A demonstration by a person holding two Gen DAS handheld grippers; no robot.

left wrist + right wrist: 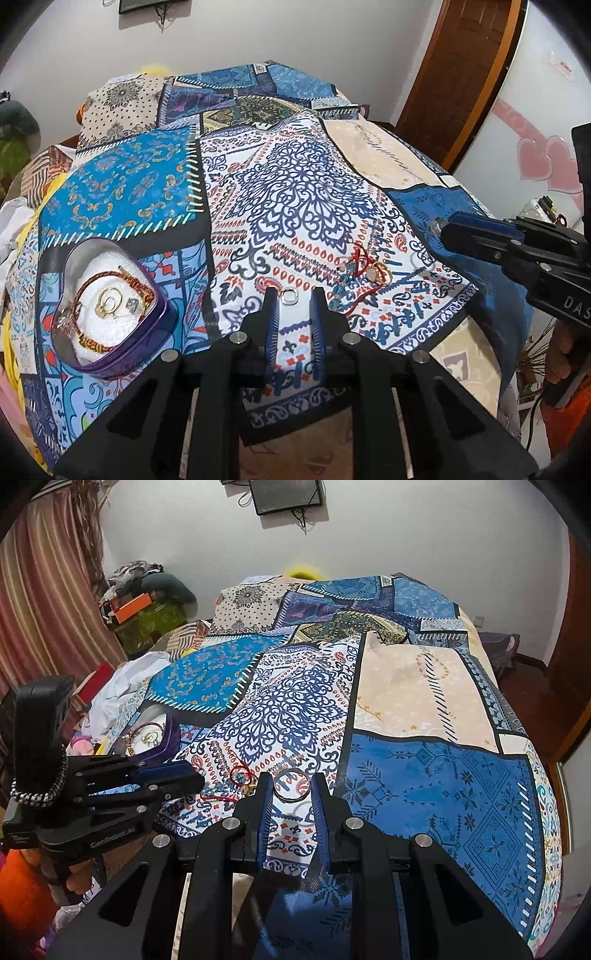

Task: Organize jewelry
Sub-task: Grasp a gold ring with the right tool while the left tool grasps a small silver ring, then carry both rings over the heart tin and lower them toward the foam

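A purple heart-shaped tin (110, 306) lies on the patterned bedspread at the left, holding a braided bracelet, a gold ring and small pieces on white foam; it also shows in the right wrist view (168, 734). My left gripper (293, 295) is open, its fingertips either side of a small silver ring (288, 296) on the cloth. A tangle of red cord, beads and gold rings (365, 271) lies just right of it. My right gripper (291, 781) is open around a large thin metal hoop (291, 785) on the cloth.
The patchwork bedspread (443, 794) covers the whole bed and drops off at the near edge. Clothes and boxes (140, 602) are piled at the far left by a striped curtain. A wooden door (461, 74) stands at the right.
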